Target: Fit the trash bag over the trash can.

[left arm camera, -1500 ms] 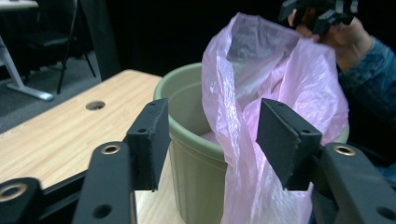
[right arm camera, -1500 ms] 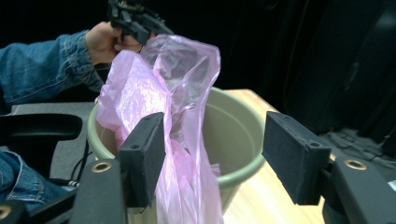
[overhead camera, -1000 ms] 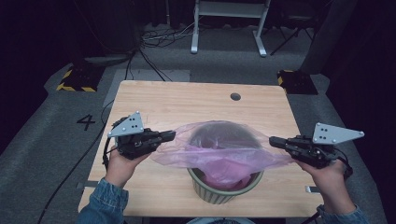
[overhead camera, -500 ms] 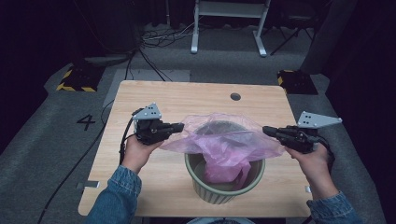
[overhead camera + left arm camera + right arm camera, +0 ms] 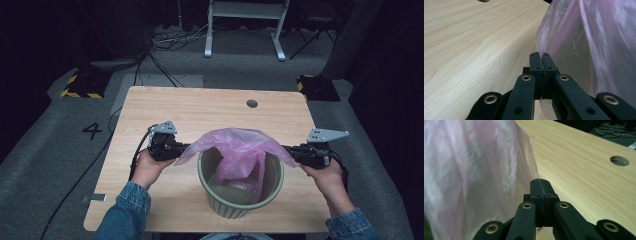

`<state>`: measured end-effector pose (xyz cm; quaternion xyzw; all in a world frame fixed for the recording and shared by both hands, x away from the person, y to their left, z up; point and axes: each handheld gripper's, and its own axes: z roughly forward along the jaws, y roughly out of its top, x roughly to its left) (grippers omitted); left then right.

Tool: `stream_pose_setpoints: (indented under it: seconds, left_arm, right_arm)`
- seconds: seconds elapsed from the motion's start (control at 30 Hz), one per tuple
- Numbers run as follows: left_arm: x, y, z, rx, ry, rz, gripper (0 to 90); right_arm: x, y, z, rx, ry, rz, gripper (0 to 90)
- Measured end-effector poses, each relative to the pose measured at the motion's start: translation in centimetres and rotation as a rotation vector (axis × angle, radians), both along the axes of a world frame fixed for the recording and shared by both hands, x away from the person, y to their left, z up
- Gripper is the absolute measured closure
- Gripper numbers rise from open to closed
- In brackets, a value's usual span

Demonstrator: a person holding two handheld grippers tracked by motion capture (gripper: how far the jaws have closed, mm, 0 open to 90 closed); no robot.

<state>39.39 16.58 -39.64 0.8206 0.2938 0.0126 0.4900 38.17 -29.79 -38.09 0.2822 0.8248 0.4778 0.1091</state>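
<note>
A thin pink plastic bag [image 5: 240, 150] hangs stretched over a pale green ribbed bin [image 5: 240, 197] near the table's front edge, its lower part drooping inside the bin. My left gripper [image 5: 181, 150] is shut on the bag's left edge, level with the bin's rim. My right gripper [image 5: 292, 151] is shut on the bag's right edge. In the left gripper view the jaws [image 5: 539, 56] pinch the pink film [image 5: 586, 45] at its edge. In the right gripper view the closed jaws [image 5: 540, 183] hold the bag [image 5: 474, 170] the same way.
The wooden table [image 5: 210, 112] has a round cable hole [image 5: 252, 103] at the back right. A cable runs from the left gripper off the table's left side. Grey floor with a marked "4" [image 5: 93, 131] lies to the left; a white stand [image 5: 245, 20] stands behind.
Both grippers have come down and slightly forward with the bag. The bag, earlier held spread above the bin, now sags into it.
</note>
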Motion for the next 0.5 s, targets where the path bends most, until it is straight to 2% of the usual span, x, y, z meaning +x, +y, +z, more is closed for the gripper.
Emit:
stream_pose_setpoints:
  seconds: [0.1,0.17,0.23,0.37,0.4,0.43,0.47,0.5]
  left_arm:
    - [-0.5,0.7,-0.2,-0.018,0.005,0.005,89.5]
    - [-0.7,0.7,-0.7,-0.010,0.013,0.000,89.6]
    - [-0.8,0.4,-1.3,0.007,0.019,-0.005,89.6]
    - [-1.1,0.6,-2.2,-0.021,0.027,-0.004,89.3]
    - [-1.3,0.7,-2.1,-0.029,0.004,0.018,84.9]
    - [-1.4,0.9,-2.0,-0.034,-0.015,0.044,74.0]
    - [-1.4,1.3,-1.7,-0.056,-0.014,0.056,62.0]
    - [-1.4,1.7,-1.4,-0.086,-0.007,0.059,55.5]
  right_arm:
    - [-0.6,-0.5,-0.2,0.006,0.006,0.009,90.0]
    - [-1.0,-0.7,-0.6,0.021,0.027,0.026,90.0]
    - [-1.3,-0.5,-1.0,0.006,0.035,0.029,90.0]
    - [-1.6,-0.6,-2.1,0.018,0.046,0.032,90.0]
    - [-1.7,-0.7,-2.1,0.029,0.045,0.035,90.0]
    - [-1.7,-0.8,-2.1,0.031,0.038,0.036,87.2]
    - [-1.8,-0.9,-1.9,0.036,0.025,0.028,78.1]
    - [-1.8,-1.1,-1.7,0.045,0.006,0.012,68.9]
